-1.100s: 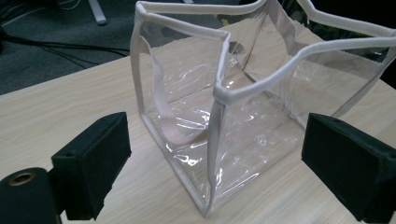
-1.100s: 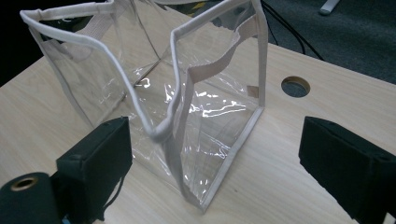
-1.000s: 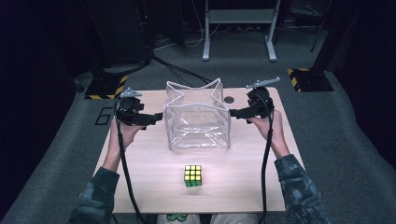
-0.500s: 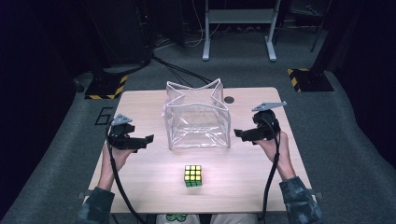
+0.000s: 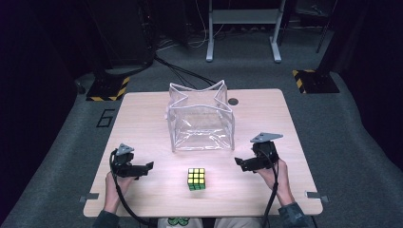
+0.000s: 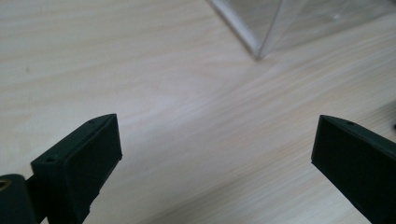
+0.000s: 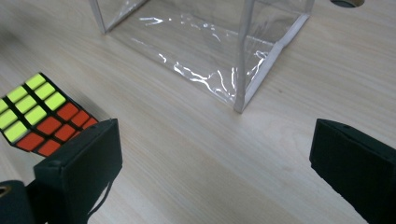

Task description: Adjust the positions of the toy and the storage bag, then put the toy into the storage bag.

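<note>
While both fingers spread empty, cube (image 7: 39, 112) cut off, clear bag (image 5: 202, 123) perhaps empty.

1. this is looking like a lab or recording studio, not a home: a lone wooden table (image 5: 142, 123) is standing on grey carpet (image 5: 361, 142) in a dark room.
2. at 12 o'clock a metal stand (image 5: 242, 28) is rising, with black cables (image 5: 185, 71) trailing over the floor.
3. yellow-black hazard-taped bases (image 5: 108, 89) are sitting at 10 and 2 o'clock.
4. a "6" (image 5: 105, 118) is marking the floor at 9 o'clock.
</note>
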Demonstrator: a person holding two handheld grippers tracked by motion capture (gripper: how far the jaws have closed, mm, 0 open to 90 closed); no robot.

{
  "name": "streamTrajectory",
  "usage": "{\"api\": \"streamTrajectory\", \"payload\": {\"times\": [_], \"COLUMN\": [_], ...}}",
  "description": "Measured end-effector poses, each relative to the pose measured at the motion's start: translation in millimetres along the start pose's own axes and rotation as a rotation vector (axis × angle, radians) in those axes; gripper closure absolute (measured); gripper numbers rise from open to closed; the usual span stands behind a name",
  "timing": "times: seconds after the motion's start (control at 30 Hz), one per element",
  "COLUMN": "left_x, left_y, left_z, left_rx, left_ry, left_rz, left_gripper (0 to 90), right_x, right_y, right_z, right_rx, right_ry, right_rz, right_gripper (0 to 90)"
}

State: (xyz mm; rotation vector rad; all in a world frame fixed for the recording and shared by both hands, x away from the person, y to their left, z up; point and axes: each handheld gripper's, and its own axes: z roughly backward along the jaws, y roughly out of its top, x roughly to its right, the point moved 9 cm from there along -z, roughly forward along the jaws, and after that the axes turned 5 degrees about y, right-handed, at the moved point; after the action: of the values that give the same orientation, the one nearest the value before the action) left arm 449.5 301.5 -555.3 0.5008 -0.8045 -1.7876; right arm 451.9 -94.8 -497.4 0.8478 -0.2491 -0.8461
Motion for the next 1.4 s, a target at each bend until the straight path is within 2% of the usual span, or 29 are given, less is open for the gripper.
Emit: {"api": "streamTrajectory", "payload": {"times": [0.07, 0.2, 0.27, 0.33, 0.4, 0.5, 0.53, 0.57, 0.63, 0.77, 0.93, 1.13, 1.33, 1.4], "left_x": [-4.5, -13.6, -15.6, -17.8, -17.4, -17.4, -17.0, -17.9, -20.6, -22.0, -23.2, -24.8, -24.9, -24.8], "left_y": [-11.2, -29.0, -35.0, -35.1, -34.1, -37.9, -38.1, -38.0, -36.2, -34.9, -34.3, -34.4, -34.4, -34.4], "left_z": [-5.2, -12.0, -14.8, -13.9, -12.8, -15.7, -15.6, -15.6, -17.2, -18.7, -19.2, -18.8, -17.5, -17.6], "left_rx": [0.006, 0.008, -0.001, 0.011, 0.027, -0.013, -0.016, -0.018, -0.011, -0.011, -0.009, -0.013, -0.01, -0.009], "left_ry": [0.0, 0.047, 0.049, 0.059, 0.048, 0.082, 0.081, 0.083, 0.104, 0.124, 0.135, 0.143, 0.145, 0.143], "left_rz": [0.0, -0.001, 0.001, 0.001, -0.012, -0.056, -0.056, -0.056, -0.026, -0.012, -0.002, -0.004, -0.005, -0.004], "left_gripper": [0.1, 0.0, 0.0, 0.0, 0.0, 0.0, 0.0, 0.0, 0.4, 0.0, 0.1, 0.4, 3.0, 3.3], "right_x": [-2.3, -9.1, -12.1, -15.0, -18.2, -22.0, -22.9, -24.1, -25.5, -31.0, -37.9, -45.8, -54.9, -57.4], "right_y": [-8.2, -22.0, -27.3, -31.1, -34.0, -35.8, -36.9, -38.8, -41.2, -42.6, -42.2, -42.1, -40.3, -38.9], "right_z": [-5.8, -11.6, -13.9, -16.6, -18.0, -19.2, -19.9, -20.7, -23.4, -27.8, -34.9, -41.2, -44.6, -46.1], "right_rx": [-0.009, -0.019, -0.019, -0.02, -0.025, -0.014, -0.012, -0.021, -0.023, -0.027, -0.048, -0.061, -0.07, -0.08], "right_ry": [0.002, 0.018, 0.026, 0.031, 0.025, 0.03, 0.032, 0.034, 0.038, 0.049, 0.067, 0.057, 0.088, 0.087], "right_rz": [0.005, 0.0, -0.001, -0.003, -0.003, -0.01, -0.009, -0.016, -0.012, -0.023, -0.001, 0.027, 0.033, 0.055], "right_gripper": [1.1, 0.8, 0.6, 0.4, 0.3, 0.5, 0.9, 0.8, 0.8, 0.8, 0.8, 0.1, 0.9, 1.8]}}
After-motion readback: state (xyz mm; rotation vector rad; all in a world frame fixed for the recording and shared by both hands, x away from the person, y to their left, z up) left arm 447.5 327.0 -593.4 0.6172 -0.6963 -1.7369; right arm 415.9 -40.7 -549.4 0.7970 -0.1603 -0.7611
